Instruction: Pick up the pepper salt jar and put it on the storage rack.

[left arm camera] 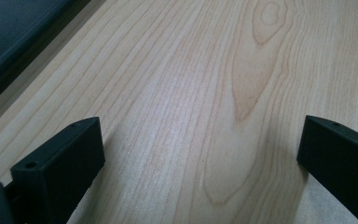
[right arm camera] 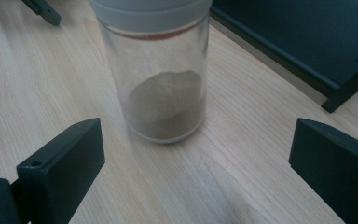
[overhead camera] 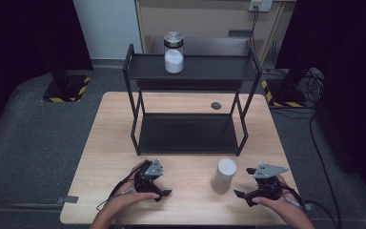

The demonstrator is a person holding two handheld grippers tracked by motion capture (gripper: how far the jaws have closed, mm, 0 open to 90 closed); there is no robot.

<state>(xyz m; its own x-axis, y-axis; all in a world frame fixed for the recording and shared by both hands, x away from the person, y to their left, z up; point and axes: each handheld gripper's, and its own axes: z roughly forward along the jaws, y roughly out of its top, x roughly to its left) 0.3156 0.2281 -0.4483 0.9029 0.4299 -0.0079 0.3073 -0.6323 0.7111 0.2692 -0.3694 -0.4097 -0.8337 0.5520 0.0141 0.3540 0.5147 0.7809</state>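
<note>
A person's two hands rest at the bottom of the high view, each holding a black two-jaw tool over a pale wooden table (overhead camera: 105, 143). The right tool (overhead camera: 246, 187), at the lower right of that frame, stands with its jaws spread wide and nothing between them. Just to its left, in the lower centre-right, a small clear jar with a white lid (overhead camera: 224, 175) stands upright on the table, near the tool's tips but apart from them.

In the right gripper view the same jar (right arm camera: 161, 88) fills the upper centre of the frame, ahead of the two dark jaws that rise from the lower left and lower right corners. A low heap of brownish powder lies in its bottom part, and its pale lid is cut off by the top edge. The jar sits beyond the jaw tips, roughly centred on the gap between them, untouched by either.

The left tool (overhead camera: 159, 187), in the lower centre-left of the high view, is likewise open and empty; in the left gripper view its jaws stand far apart over bare wood grain (left arm camera: 191, 93).

Behind both tools, in the middle of the high view, a black two-tier shelf rack (overhead camera: 190, 133) stands on the table. On its upper shelf, at the upper centre of the frame, a second jar with a metal lid (overhead camera: 174, 52) holds white powder, well apart from both tools.
</note>
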